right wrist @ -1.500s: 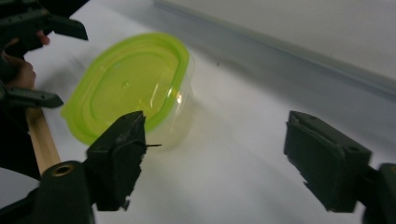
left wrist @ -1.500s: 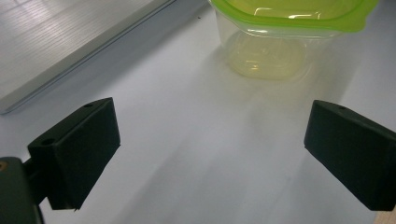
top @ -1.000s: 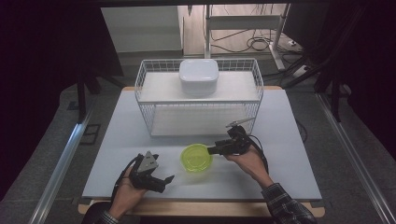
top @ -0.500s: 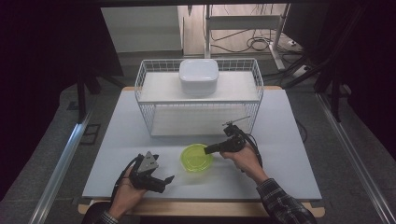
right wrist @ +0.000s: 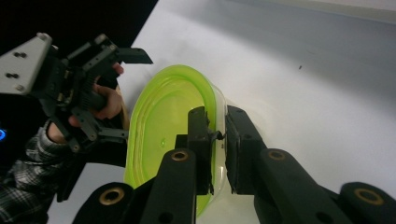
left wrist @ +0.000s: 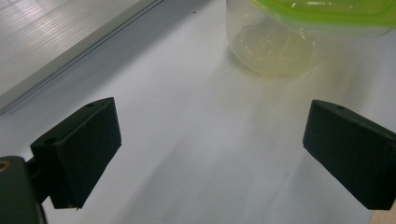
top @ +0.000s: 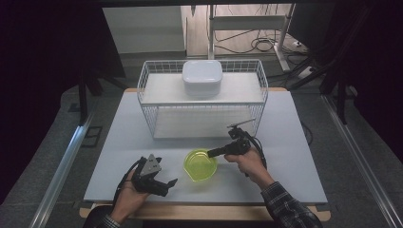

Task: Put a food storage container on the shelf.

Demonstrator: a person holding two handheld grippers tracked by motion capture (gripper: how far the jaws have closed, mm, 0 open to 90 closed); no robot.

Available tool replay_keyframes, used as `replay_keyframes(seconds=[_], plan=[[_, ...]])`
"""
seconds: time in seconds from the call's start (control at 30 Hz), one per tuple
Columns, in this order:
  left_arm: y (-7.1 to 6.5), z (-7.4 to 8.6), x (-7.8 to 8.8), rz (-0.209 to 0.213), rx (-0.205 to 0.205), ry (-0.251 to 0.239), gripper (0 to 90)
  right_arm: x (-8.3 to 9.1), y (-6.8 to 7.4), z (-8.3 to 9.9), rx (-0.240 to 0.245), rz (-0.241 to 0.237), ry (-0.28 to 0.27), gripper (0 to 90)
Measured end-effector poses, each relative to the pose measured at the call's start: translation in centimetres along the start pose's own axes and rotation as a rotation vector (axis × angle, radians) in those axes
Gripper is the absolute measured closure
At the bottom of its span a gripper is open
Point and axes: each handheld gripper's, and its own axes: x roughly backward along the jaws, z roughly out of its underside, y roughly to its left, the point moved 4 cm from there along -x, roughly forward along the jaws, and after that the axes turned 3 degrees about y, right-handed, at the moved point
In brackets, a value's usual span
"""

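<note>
Looking from the high view, the green bowl (top: 200, 165) sits near the desk's (top: 294, 156) front edge, right gripper (top: 212, 153) at its rim. In the left gripper view the left gripper (left wrist: 210, 158) rests spread, empty. In the right gripper view, jaws just closed pinch the rim: grasping done; lifting likely next.

Right gripper (right wrist: 217, 140) clamped on the rim of the green container (top: 200, 165), jaws just closed, wrist angled leftward. Left gripper (top: 167, 184) resting near-left of that container, jaws wide apart, empty.
</note>
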Motion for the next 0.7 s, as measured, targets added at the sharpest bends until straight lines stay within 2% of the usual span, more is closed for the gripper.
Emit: replay_keyframes(seconds=[0.27,0.43,0.7], plan=[[0.2,0.0,0.2,-0.008,0.014,-0.012,3.7,1.3,0.6,0.0,-0.012,-0.046,-0.063,81.4],[0.5,-0.1,0.4,-0.011,0.042,-0.029,3.0,2.5,1.5,-0.1,-0.005,-0.049,-0.096,81.4],[0.5,-0.1,0.3,-0.012,0.044,-0.028,2.8,5.0,3.0,-0.6,0.001,-0.051,-0.160,81.4]])
